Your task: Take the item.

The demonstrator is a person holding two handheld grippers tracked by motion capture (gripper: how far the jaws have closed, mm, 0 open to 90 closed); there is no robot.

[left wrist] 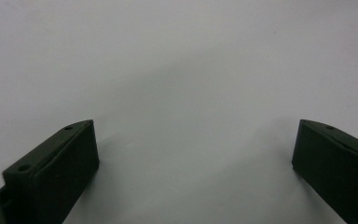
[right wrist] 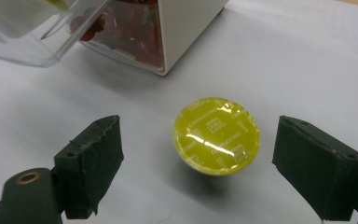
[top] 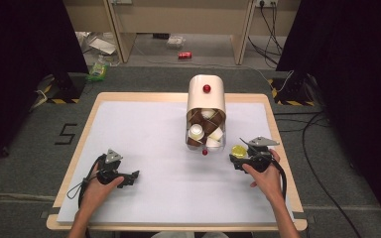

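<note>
In the right gripper view the right gripper (right wrist: 198, 161) stands wide open astride a round yellow foil-topped coffee capsule (right wrist: 216, 135) at frame centre, so grasping seems in hand, calling for closing squarely; the left gripper (left wrist: 193, 163) rests wide and empty.

1. Yellow capsule (right wrist: 216, 135): a round coffee pod with a glossy yellow foil lid bearing faint printed lettering. It sits foil-up on the white table sheet (top: 154, 144), at about 4 o'clock from the dispenser, near its front right corner. In the right gripper view it lies between the two black jaws, touching neither.

2. Capsule dispenser (top: 206, 96): a cream, round-topped housing with a red knob (top: 207, 89) on top, standing at the 12 o'clock side of the sheet. Its clear front holds brown and white capsules (top: 196, 131) stacked at angles.

3. A small red ball (top: 205, 152) lies at 6 o'clock, just beside the dispenser's front edge.
</note>
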